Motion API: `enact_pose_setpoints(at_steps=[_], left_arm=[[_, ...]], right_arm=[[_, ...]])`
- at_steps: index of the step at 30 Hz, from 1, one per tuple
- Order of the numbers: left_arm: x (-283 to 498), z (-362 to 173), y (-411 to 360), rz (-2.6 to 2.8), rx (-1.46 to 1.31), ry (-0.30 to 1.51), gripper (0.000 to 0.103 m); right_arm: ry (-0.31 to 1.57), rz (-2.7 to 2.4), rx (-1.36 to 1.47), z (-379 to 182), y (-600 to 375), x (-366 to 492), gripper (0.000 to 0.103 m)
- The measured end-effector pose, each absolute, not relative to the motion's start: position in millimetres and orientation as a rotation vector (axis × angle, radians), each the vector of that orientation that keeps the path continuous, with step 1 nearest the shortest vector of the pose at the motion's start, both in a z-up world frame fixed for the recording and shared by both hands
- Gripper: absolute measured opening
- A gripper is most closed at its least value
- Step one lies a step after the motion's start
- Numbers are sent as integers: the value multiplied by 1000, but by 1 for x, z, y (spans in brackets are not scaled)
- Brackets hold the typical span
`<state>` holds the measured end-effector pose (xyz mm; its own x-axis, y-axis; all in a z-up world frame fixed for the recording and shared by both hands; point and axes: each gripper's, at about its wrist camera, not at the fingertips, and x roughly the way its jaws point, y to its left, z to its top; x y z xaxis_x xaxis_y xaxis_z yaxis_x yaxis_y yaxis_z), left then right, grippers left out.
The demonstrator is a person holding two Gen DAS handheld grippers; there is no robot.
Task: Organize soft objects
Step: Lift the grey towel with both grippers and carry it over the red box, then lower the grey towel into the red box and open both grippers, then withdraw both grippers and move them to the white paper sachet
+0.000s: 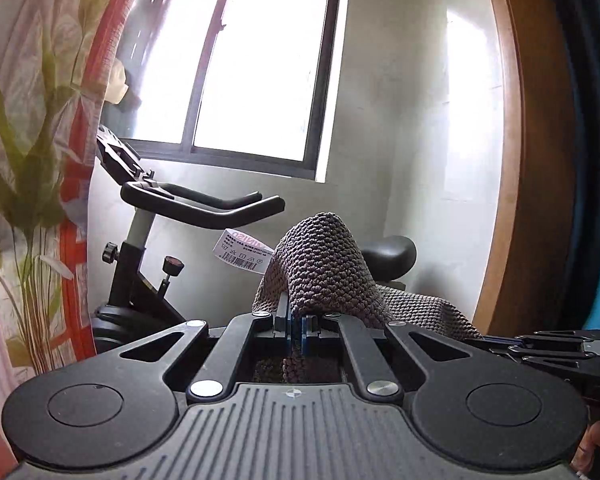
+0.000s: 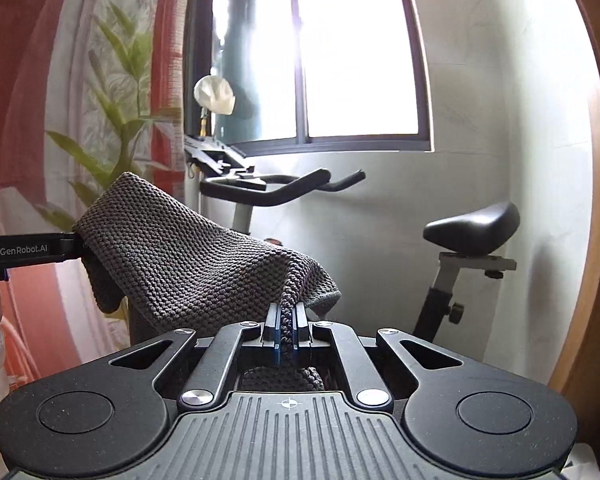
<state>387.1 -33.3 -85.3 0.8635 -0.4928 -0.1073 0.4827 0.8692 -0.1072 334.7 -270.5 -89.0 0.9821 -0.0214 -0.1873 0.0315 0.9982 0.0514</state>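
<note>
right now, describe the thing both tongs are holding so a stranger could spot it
Start at the bright window, then drop past the black exercise bike. In front hangs a grey-brown knitted cloth, pinched between the left tongs and right tongs, the only bumpy-textured soft item.

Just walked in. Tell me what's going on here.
A person holds a gripper in each hand, and both are clamped on one dark knitted cloth. The left gripper and the right gripper each pinch an edge, so it hangs spread between them in the air, in front of an exercise bike.

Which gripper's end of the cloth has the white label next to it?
The left gripper: the white label sticks out beside its pinched cloth. None shows at the right gripper.
</note>
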Motion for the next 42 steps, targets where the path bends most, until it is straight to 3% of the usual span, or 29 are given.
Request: enact_pose_setpoints(at_steps=[11, 16, 24, 27, 28, 29, 30, 35, 38, 41, 42], left_arm=[[446, -193, -64, -520, -68, 604, 5], [462, -214, -78, -526, -14, 685, 5], [472, -221, -75, -525, 22, 737, 10], [468, -213, -73, -519, 35, 723, 34], [465, -210, -72, -524, 36, 713, 49], [461, -206, -71, -530, 43, 697, 58], [455, -202, -72, -532, 59, 679, 60], [431, -185, -66, -529, 119, 608, 89], [416, -178, -57, -513, 119, 579, 99], [400, -172, -46, -485, 117, 565, 103], [395, -171, -42, -480, 107, 567, 103]], right_arm=[[518, -74, 160, -195, -312, 383, 5], [596, -104, 217, -230, -324, 391, 5], [610, -120, 225, -230, -324, 388, 7], [603, -133, 219, -225, -323, 382, 18], [600, -132, 216, -223, -322, 379, 21], [595, -128, 215, -220, -321, 376, 24], [588, -125, 216, -217, -319, 372, 27], [523, -131, 206, -198, -312, 346, 65], [488, -137, 195, -189, -306, 328, 83], [454, -132, 193, -184, -300, 311, 103], [444, -131, 190, -183, -298, 305, 103]])
